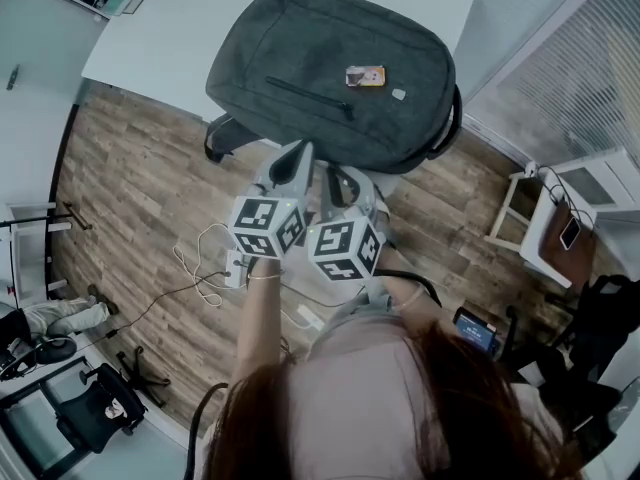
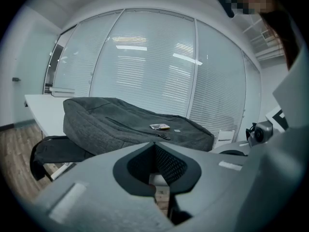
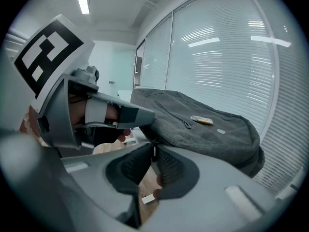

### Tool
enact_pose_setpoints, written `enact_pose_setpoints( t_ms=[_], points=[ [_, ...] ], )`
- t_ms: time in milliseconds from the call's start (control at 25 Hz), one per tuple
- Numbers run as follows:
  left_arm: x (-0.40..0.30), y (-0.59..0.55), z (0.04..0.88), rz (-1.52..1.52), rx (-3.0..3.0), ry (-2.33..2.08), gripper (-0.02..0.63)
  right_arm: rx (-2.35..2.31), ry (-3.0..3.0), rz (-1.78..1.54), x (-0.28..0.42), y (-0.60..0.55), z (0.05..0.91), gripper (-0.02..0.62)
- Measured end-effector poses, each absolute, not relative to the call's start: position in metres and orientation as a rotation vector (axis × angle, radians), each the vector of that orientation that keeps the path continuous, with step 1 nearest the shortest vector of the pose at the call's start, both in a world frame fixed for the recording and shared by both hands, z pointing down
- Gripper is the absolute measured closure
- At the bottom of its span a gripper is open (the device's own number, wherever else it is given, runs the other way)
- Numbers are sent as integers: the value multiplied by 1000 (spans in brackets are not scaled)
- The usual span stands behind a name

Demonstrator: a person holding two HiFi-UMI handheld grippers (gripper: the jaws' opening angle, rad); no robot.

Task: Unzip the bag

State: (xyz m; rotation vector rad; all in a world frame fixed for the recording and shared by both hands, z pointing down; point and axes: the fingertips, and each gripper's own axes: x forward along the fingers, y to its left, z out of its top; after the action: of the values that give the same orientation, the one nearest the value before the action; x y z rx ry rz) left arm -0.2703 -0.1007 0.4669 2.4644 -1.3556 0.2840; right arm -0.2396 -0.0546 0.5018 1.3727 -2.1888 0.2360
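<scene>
Left claw (image 2: 155, 146) was closed, with nothing between its jaws. Right claw (image 3: 154, 148) looked closed too, pads meeting at the tips. A thin dark sliver sat on that tip line, too small to name. In the head view both claws were side by side at the near edge of the dark grey fabric backpack (image 1: 330, 63), aimed at it. Whether either touched it was not clear. Backpack lay flat, front face up, on the white rectangular table (image 1: 150, 38), with its near edge hanging past the table edge. Its long axis ran left to right across the head view, so it lay ahead of both claws and crosswise to their aim. Black front-pocket zipper (image 1: 308, 94) ran along that same axis and looked shut along its length. Its small dark pull (image 3: 187, 124) was parked at the right end, near the small yellowish tag (image 1: 365, 76). Main compartment zip was not made out in any view. Judgement: the pull lay ahead of both claws, a little right of the tip line in each claw's own view, and neither was clearly nearer. The right claw sat on the pull's side, so it seemed the likelier one to take it. Opening would mean dragging the pull leftward along the zipper line, with the other claw free to pin the fabric. Unzipping had not started.
</scene>
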Motion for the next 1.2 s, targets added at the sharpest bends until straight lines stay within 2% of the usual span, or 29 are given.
enact_pose_setpoints(
  t_ms=[120,200,1200],
  points=[
    [-271,-102,470,277,2458,-1338,597,1397,-2158,220,-239,-57,504,557],
    [-271,-103,472,279,2457,-1330,597,1407,-2134,202,-238,-58,505,583],
    [-269,-104,488,396,2368,-1410,597,1287,-2126,228,-219,-43,506,586]
  ],
)
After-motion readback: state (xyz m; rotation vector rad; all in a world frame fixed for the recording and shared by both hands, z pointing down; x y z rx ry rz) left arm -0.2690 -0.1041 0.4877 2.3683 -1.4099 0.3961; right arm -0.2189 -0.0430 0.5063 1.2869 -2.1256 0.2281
